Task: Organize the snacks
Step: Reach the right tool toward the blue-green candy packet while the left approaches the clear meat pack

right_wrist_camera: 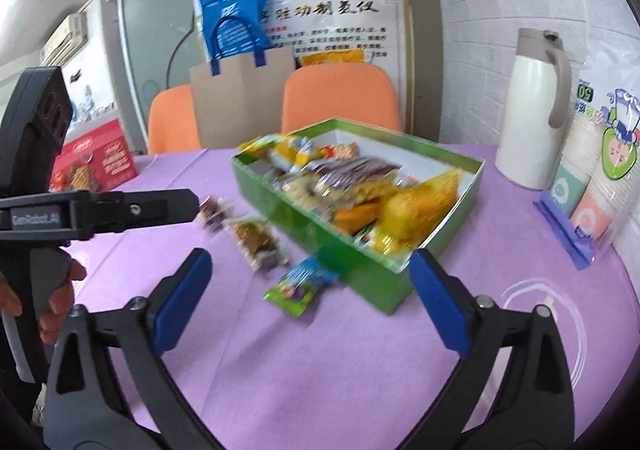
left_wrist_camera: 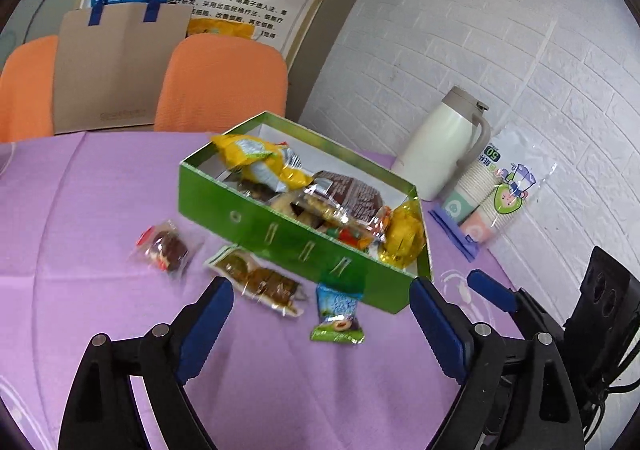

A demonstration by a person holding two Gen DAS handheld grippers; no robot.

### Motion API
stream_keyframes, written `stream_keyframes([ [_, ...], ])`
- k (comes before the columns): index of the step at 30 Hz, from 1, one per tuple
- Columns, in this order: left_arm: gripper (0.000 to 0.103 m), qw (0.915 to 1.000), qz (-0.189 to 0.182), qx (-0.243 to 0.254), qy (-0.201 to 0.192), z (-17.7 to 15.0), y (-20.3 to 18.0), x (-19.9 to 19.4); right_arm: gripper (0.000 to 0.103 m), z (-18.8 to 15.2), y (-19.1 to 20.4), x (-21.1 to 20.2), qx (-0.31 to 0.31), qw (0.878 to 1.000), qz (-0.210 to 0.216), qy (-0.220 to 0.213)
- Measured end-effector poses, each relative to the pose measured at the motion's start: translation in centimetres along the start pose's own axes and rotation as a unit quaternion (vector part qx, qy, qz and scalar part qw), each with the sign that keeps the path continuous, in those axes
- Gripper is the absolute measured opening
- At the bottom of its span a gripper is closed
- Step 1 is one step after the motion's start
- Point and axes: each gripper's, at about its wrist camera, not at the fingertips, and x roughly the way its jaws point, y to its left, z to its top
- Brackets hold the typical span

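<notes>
A green box [left_wrist_camera: 280,234] sits on the purple-covered worktop [left_wrist_camera: 100,210], its lid off and its white inside heaped with wrapped snacks: a yellow packet [left_wrist_camera: 256,158] at the far end, a brown wrapper [left_wrist_camera: 352,194] in the middle, a gold foil packet [left_wrist_camera: 404,234] at the near corner. Three snacks lie loose on the cloth just in front of the box's long side. A clear pack holding a dark round piece [left_wrist_camera: 168,248] lies furthest left, a long clear pack of brownish pieces [left_wrist_camera: 260,282] lies beside it, and a small green-and-blue packet [left_wrist_camera: 338,310] lies nearest the box's near corner, just beside its wall.

The left claw [left_wrist_camera: 320,326] hangs over the cloth with its blue pads [left_wrist_camera: 208,322] spread wide and nothing between them; the long clear pack and the green-and-blue packet lie just beyond its tips. The right claw [right_wrist_camera: 310,302] is likewise spread wide and empty, close to the box's near corner.

Right of the box stand a white jug [left_wrist_camera: 440,146] and a bagged stack of paper cups [left_wrist_camera: 492,198]. Behind the worktop are two orange chairs [left_wrist_camera: 224,82] and a brown paper bag [left_wrist_camera: 116,66] with blue handles.
</notes>
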Motion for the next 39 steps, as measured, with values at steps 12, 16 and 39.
stream_keyframes([
  [12,0.092,0.9975,0.057,-0.037,0.018,-5.7,4.3,-2.0,0.102,-4.6,3.6,2.4,-0.045,0.995,-0.015,0.084],
  [16,0.092,0.9972,0.062,-0.041,0.006,-6.0,5.5,-3.0,0.102,-4.3,2.3,3.5,0.022,0.994,-0.001,0.106],
  [39,0.091,0.9961,0.012,-0.077,0.039,-3.3,6.4,0.7,0.036,-2.6,-0.4,6.8,0.08,0.988,-0.01,0.129],
])
